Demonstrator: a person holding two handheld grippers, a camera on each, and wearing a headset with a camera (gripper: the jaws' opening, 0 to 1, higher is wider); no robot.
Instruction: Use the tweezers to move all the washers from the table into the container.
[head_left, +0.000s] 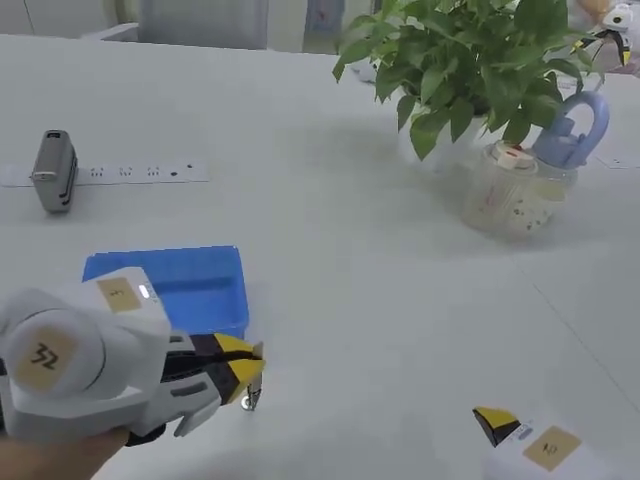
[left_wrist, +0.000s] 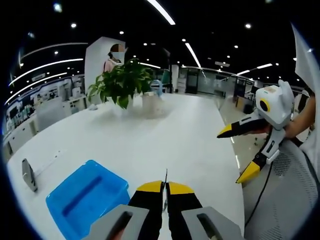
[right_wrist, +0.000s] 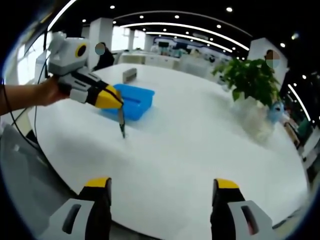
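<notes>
At the near edge of the table (head_left: 380, 300), well right of the blue container (head_left: 160, 258), the right gripper (right_wrist: 162, 184) has its jaws wide apart. Just in front of the container, the left gripper (head_left: 250, 365) clamps the tweezers (head_left: 250, 398), tips down toward the table. Beyond the container, bare tabletop reaches a plant (head_left: 470, 60).

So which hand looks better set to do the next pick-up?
Left. The left gripper is shut on the thin metal tweezers, near the blue plastic container; the right gripper has its fingers open and empty, farther off.
</notes>
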